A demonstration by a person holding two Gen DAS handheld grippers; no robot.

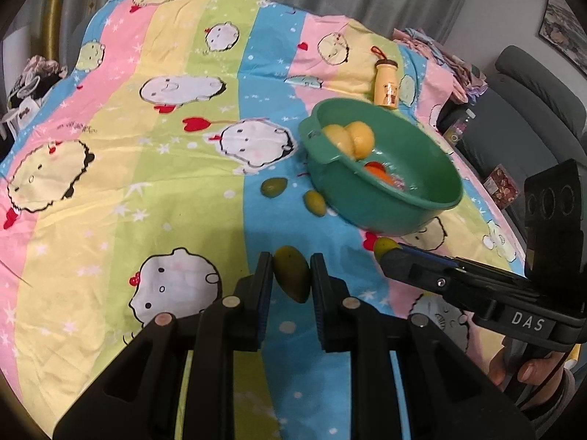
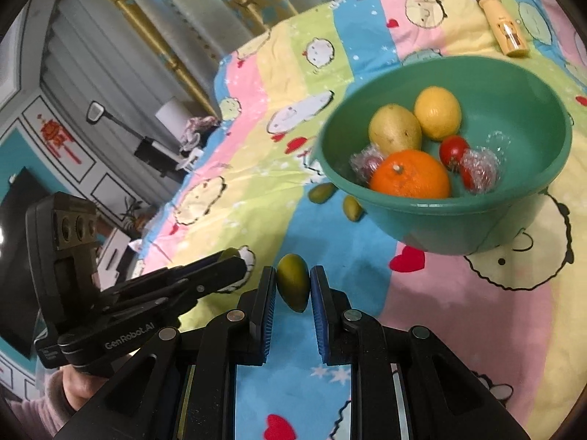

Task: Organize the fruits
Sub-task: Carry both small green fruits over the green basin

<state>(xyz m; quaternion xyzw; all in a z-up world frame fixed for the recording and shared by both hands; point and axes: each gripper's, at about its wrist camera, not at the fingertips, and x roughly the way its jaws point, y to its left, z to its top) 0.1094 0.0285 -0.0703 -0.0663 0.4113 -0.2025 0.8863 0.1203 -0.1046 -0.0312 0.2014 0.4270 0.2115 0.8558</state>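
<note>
The left tongs point(image 1: 291, 275) are closed on a small green fruit point(image 1: 291, 273), which sits between the two pads above the bed sheet point(image 1: 110, 190). The right tongs point(image 2: 292, 286) are also closed, and they hold a second green fruit point(image 2: 292, 282) in the same way. In the left view the right tongs come in from the right side, with the tip of their fruit showing at the front; a hand point(image 1: 528, 370) holds the handle at the lower right.

The green bowl point(image 2: 458, 220) stands on the bed, far and to the right of both tongs. Inside it lie an orange point(image 2: 411, 174), a lemon point(image 2: 437, 112), a potato point(image 2: 394, 128), a tomato point(image 2: 454, 150) and some items in clear wrap point(image 2: 480, 170). Two more green fruits point(image 2: 321, 192) rest on the sheet just beside the left side of the bowl, close to each other. A small yellow bottle point(image 2: 504, 24) lies on the sheet beyond the bowl.
</note>
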